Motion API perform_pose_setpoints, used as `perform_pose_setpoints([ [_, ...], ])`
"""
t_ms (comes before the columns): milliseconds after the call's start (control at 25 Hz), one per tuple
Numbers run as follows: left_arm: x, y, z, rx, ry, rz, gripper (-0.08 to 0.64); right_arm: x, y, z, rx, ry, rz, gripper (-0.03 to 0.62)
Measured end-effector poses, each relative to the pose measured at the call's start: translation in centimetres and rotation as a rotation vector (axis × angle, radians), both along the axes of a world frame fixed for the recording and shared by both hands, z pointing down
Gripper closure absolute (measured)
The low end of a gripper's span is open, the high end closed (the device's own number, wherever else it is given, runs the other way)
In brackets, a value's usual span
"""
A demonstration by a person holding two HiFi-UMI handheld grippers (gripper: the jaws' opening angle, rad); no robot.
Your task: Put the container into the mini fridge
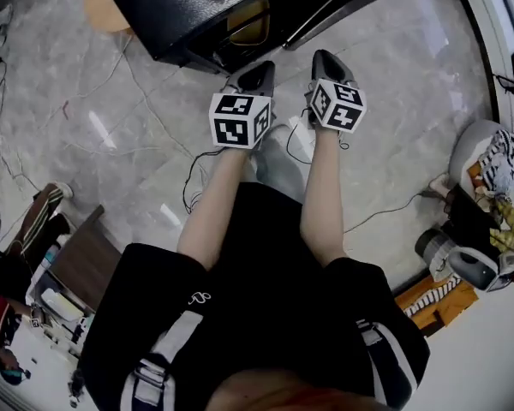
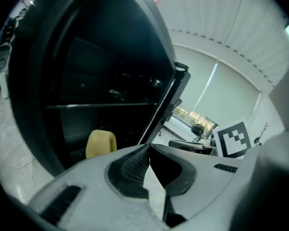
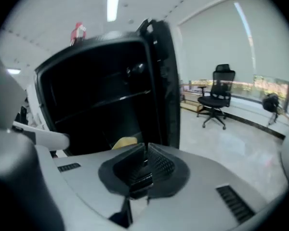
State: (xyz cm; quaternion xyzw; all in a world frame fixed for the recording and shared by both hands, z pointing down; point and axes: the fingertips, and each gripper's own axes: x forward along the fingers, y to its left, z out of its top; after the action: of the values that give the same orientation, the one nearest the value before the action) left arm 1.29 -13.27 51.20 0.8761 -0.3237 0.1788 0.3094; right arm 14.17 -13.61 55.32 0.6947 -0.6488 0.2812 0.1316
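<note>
A yellow container [image 1: 250, 26] sits inside the open black mini fridge [image 1: 180, 7], low down under a shelf. It shows as a rounded yellow shape [image 2: 101, 144] in the left gripper view, and only its top [image 3: 124, 142] peeks over the jaws in the right gripper view. My left gripper [image 1: 259, 71] and right gripper [image 1: 324, 58] hover side by side just in front of the fridge opening, apart from the container. Both pairs of jaws are shut with nothing between them. The fridge door [image 3: 166, 81] stands open at the right.
Cables [image 1: 197, 178] trail over the marble floor below the grippers. A low wooden box with clutter [image 1: 77, 264] is at the left; bags and a cylinder [image 1: 471, 238] crowd the right wall. An office chair [image 3: 216, 97] stands far off to the right.
</note>
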Motion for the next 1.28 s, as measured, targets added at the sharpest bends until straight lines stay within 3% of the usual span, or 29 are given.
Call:
perform_pose_setpoints([
  [160, 9.3, 1.3, -5.3, 0.114, 0.06, 0.179, 0.554, 8.7, 5.6, -7.0, 0.168, -0.05, 0.26, 0.571],
  [320, 16.5, 3.9, -11.6, 0.237, 0.141, 0.297, 0.554, 15.0, 10.9, -14.3, 0.305, 0.026, 0.379, 0.574],
  [600, 24.2, 9.7, -22.5, 0.41, 0.305, 0.494, 0.554, 20.2, 21.0, -25.7, 0.509, 0.197, 0.561, 0.578],
  [720, 26.4, 12.6, -26.0, 0.466, 0.358, 0.552, 0.554, 21.2, 24.8, -29.3, 0.541, 0.265, 0.607, 0.578],
  [880, 28.1, 16.0, -29.7, 0.547, 0.42, 0.55, 0.554, 21.6, 28.1, -32.7, 0.566, 0.328, 0.612, 0.58],
  [1120, 30.1, 20.5, -31.8, 0.568, 0.464, 0.634, 0.554, 23.0, 32.1, -34.8, 0.572, 0.382, 0.668, 0.58],
  [1280, 31.2, 21.3, -31.6, 0.555, 0.471, 0.655, 0.554, 23.6, 32.6, -34.9, 0.553, 0.389, 0.653, 0.58],
])
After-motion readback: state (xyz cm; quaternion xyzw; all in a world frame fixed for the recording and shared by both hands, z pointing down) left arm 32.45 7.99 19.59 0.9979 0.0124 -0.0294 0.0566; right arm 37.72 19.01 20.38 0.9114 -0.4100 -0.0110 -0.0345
